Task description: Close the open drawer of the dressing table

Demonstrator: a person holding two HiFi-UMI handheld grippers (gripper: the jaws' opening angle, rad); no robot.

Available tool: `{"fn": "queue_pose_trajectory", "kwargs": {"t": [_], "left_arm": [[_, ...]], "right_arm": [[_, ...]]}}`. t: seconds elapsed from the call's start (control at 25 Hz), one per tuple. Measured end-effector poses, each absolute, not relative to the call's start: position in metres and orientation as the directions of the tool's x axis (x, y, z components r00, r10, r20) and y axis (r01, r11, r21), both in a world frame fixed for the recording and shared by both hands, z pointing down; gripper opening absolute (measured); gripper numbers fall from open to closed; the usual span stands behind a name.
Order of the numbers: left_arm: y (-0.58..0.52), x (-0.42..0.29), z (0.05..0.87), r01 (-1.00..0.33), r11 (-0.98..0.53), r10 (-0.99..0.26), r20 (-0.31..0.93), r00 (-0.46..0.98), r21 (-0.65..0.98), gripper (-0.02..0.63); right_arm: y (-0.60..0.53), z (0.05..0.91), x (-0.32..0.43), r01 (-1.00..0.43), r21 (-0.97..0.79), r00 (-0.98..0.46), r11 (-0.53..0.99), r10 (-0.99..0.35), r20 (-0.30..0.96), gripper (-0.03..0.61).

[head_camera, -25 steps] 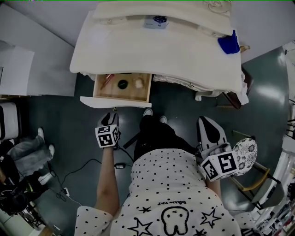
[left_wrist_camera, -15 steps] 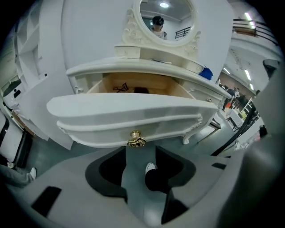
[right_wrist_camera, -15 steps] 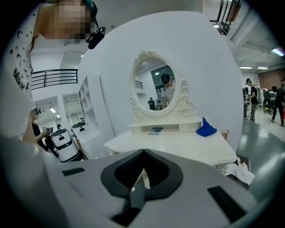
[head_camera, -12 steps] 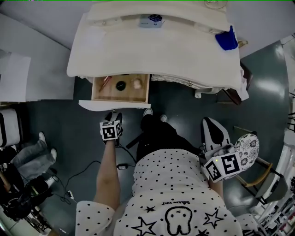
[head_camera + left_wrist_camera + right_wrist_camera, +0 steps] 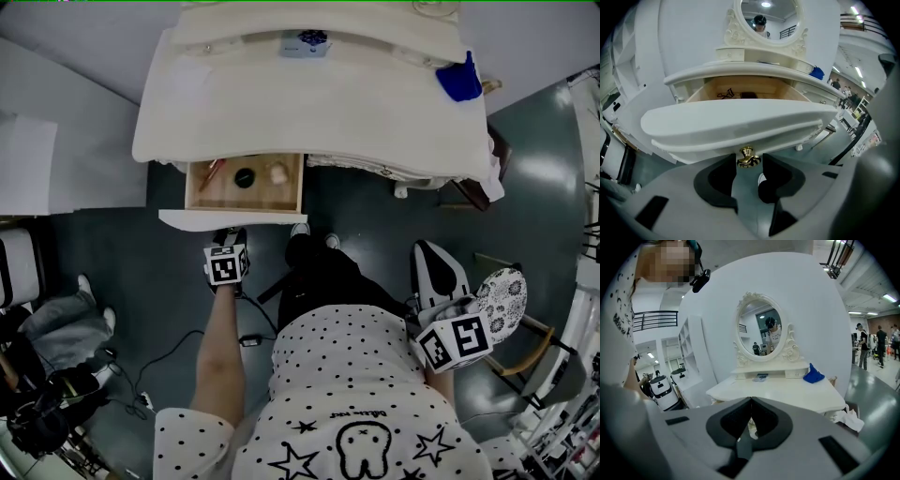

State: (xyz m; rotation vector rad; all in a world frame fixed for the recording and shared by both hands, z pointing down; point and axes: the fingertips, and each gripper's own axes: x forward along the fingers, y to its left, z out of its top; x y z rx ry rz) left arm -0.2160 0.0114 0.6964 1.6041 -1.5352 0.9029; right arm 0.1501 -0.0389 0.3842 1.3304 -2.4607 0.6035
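Drawer [image 5: 246,187] standing open under the left end of the white tabletop [image 5: 356,112], its front toward the person and small items lying inside. Left hand-held gripper [image 5: 750,164] meets the drawer front, jaws released and apart on either side of the gold knob [image 5: 748,157], not pressing it. Right hand-held gripper [image 5: 751,400], well apart at the right, is clenched on nothing.

Bare wood drawer [image 5: 244,197], shiny brass knob [image 5: 748,157]

Dark glossy floor [image 5: 544,178], white wall [image 5: 815,301], ceiling strip lights [image 5: 889,297]
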Motion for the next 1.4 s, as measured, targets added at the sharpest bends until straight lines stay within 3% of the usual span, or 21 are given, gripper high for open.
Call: {"fn": "queue_pose_trajectory", "kwargs": {"t": [0.12,0.64,1.4], "left_arm": [[0.009,-0.217,0.697,-0.999,-0.032,-0.478,0.877,0.044,0.032,0.155],[0.006,-0.221,0.701,-0.997,-0.031,-0.420,0.905,0.071,0.064,0.153],[-0.030,-0.220,0.700,-0.996,-0.030,-0.420,0.903,0.084,0.078,0.152]], "right_arm": [[-0.041,0.384,0.143,-0.845,-0.222,-0.533,0.487,-0.725,0.436,0.009],[-0.048,0.374,0.106,-0.860,-0.255,-0.510,0.442,-0.737,0.443,0.009],[-0.048,0.379,0.113,-0.884,-0.257,-0.467,0.390,-0.755,0.460,0.009]]}}
